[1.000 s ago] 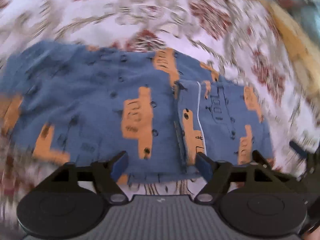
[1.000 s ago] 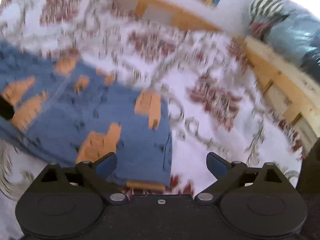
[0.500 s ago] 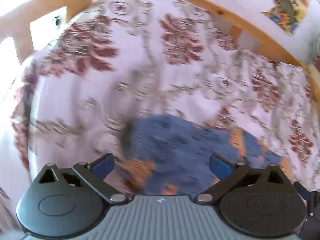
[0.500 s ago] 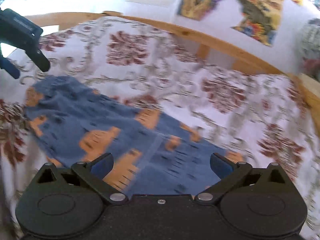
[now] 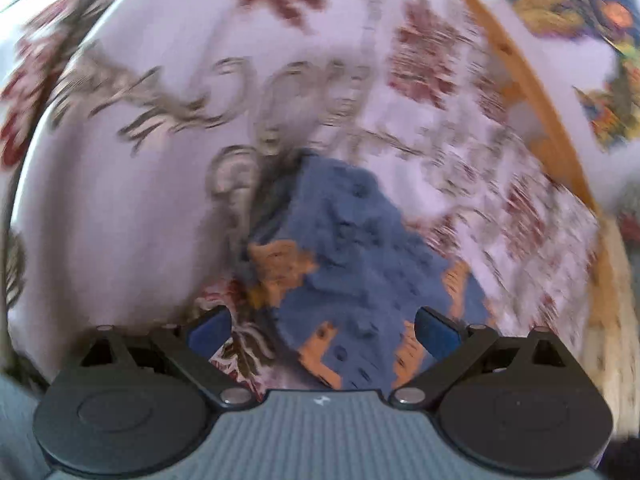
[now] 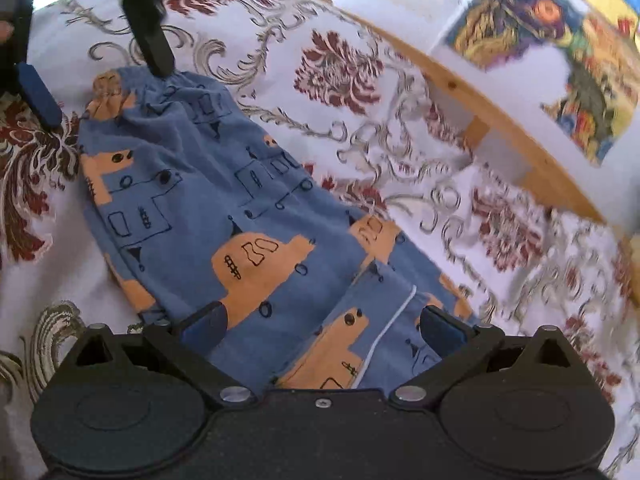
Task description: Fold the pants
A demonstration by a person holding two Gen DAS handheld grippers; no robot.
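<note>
A bed with a white bedspread patterned in dark red flowers and grey scrolls is filling both views, with a pale wooden bed frame running along its far side and bright posters hanging on the wall beyond.

The pants, blue with orange blocks and black doodles, are lying lengthwise across the middle of the bed, one end partly doubled over near the right camera, where a thin white cord is showing.

The left gripper is hovering at the far gathered end of the pants, its fingers spread wide and holding nothing. The right gripper is waiting over the near end of the pants, fingers likewise apart and empty.

The fabric is looking soft, light and floppy; it will likely sag and bunch rather than hold a crease, so pinching both layers at the corners of the gathered end seems best.

The left view is smearing with motion blur, so the edge there is hard to make out. The near edge is hiding beneath the right gripper's body.
</note>
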